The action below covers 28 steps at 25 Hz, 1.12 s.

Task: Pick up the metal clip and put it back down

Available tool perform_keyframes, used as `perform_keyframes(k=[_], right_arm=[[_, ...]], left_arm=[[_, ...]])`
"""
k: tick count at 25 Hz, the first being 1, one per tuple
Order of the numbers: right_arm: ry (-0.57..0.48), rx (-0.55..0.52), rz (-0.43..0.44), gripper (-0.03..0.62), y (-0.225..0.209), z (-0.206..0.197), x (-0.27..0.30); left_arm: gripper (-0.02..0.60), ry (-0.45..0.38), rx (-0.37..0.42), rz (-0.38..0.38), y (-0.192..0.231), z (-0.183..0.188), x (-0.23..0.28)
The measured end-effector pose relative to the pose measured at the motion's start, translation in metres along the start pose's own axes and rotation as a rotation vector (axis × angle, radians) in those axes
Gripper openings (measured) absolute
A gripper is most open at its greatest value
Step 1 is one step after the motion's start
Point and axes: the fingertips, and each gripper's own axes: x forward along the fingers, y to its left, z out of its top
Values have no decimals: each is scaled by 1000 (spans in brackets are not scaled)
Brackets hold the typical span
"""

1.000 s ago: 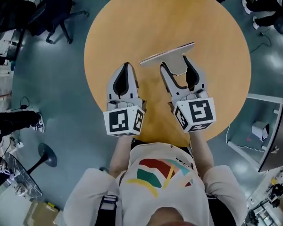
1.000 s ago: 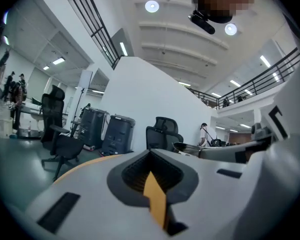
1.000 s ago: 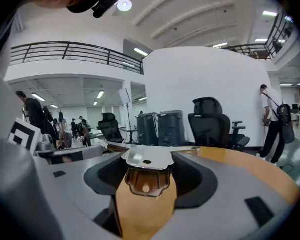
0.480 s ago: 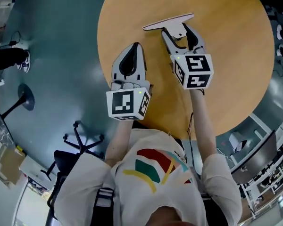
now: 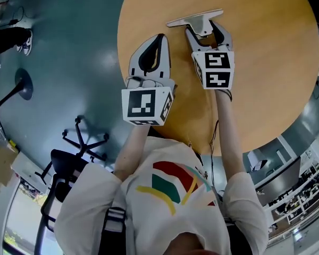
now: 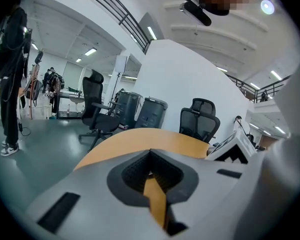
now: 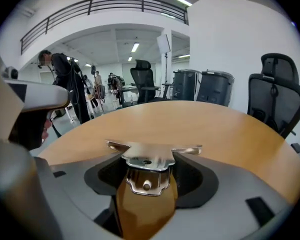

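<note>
The metal clip (image 5: 195,19) is a flat shiny T-shaped piece over the round wooden table (image 5: 266,52). Its tab (image 7: 145,176) sits between the jaws of my right gripper (image 5: 204,30), which are shut on it from both sides, while its long bar (image 7: 155,148) lies crosswise just past the fingertips. My left gripper (image 5: 159,39) hovers to the left of the clip near the table's left edge, shut with nothing in it; the left gripper view shows only a thin strip of table between its jaws.
The table's edge (image 5: 122,52) runs close by the left gripper, with grey floor beyond. An office chair (image 5: 77,142) stands on the floor at the left. More chairs (image 6: 202,119) and bins (image 6: 150,113) stand beyond the table.
Both grippers sit higher in the head view, which has swung. The right gripper's jaws have drawn in onto the clip's tab. The left gripper stays shut.
</note>
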Motion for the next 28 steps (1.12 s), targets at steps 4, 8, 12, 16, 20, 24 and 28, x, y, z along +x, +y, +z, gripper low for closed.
perform_keyframes(k=[4, 8, 12, 16, 20, 24, 28], right_arm=[[-17, 11, 2, 272, -2, 0, -2], [-34, 10, -23, 293, -7, 5, -7], [-69, -75, -103, 293, -9, 26, -38], [-268, -18, -123, 293, -1, 83, -116], [-496, 79, -129, 291, -8, 129, -210], [-678, 104, -131, 273, 0, 160, -304], [-846, 199, -247, 32, -2, 177, -384]], left_arm=[[43, 3, 12, -33, -13, 3, 1], [43, 5, 30, -50, -23, 9, -2], [43, -16, 35, -60, -28, 22, -15], [43, -63, 29, -65, -29, 48, -33], [43, -158, 66, -160, -65, 93, -47], [43, -233, 80, -261, -117, 138, -81], [43, -299, 160, -448, -177, 195, -102]])
